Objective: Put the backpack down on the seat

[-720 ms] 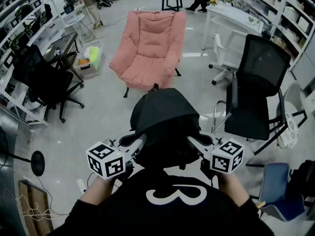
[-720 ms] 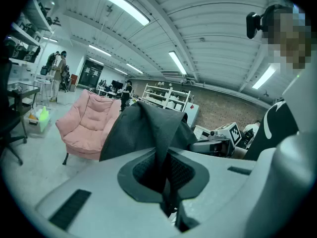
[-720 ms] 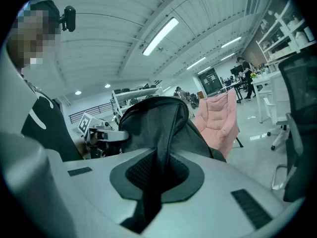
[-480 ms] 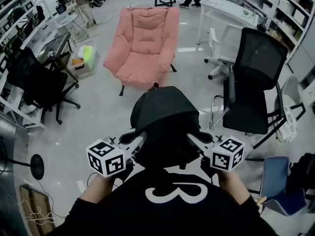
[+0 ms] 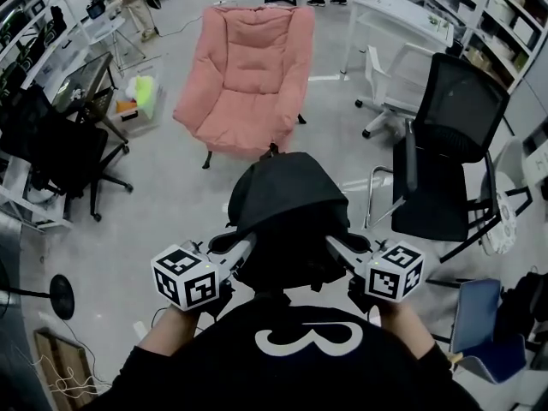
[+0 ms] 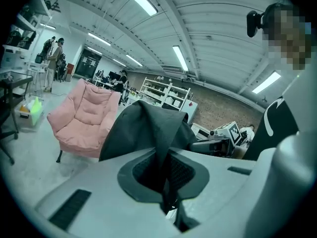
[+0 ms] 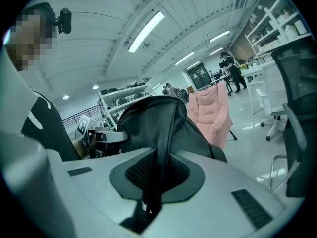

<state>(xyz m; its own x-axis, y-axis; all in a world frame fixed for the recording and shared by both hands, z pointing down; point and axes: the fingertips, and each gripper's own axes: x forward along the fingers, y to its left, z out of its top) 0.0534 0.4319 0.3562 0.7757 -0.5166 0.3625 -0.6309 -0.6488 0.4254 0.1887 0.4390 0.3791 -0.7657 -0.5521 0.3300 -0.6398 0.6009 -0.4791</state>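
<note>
Carrying is the step in hand. In the head view the backpack hangs in the air between the left gripper and the right gripper, close to the person's chest and well apart from any seat. A pink chair stands ahead across bare floor, and an office chair stands nearer, to the right. Neither bears the backpack yet.

In the left gripper view the jaws are pressed together on a fold of the backpack's dark cloth. The cloth rises out of the pads, with the pink chair beyond on the left.

In the right gripper view the jaws pinch a dark strap that runs up into the backpack's bulk. The pink chair shows behind it and the office chair at the right edge.

The goal is probably the pink chair, since the head faces it, though that is not certain. The next move calls for walking up to it and lifting the backpack over the front edge. Both pinches should stay level until the cushion takes the weight, and only then let go.
</note>
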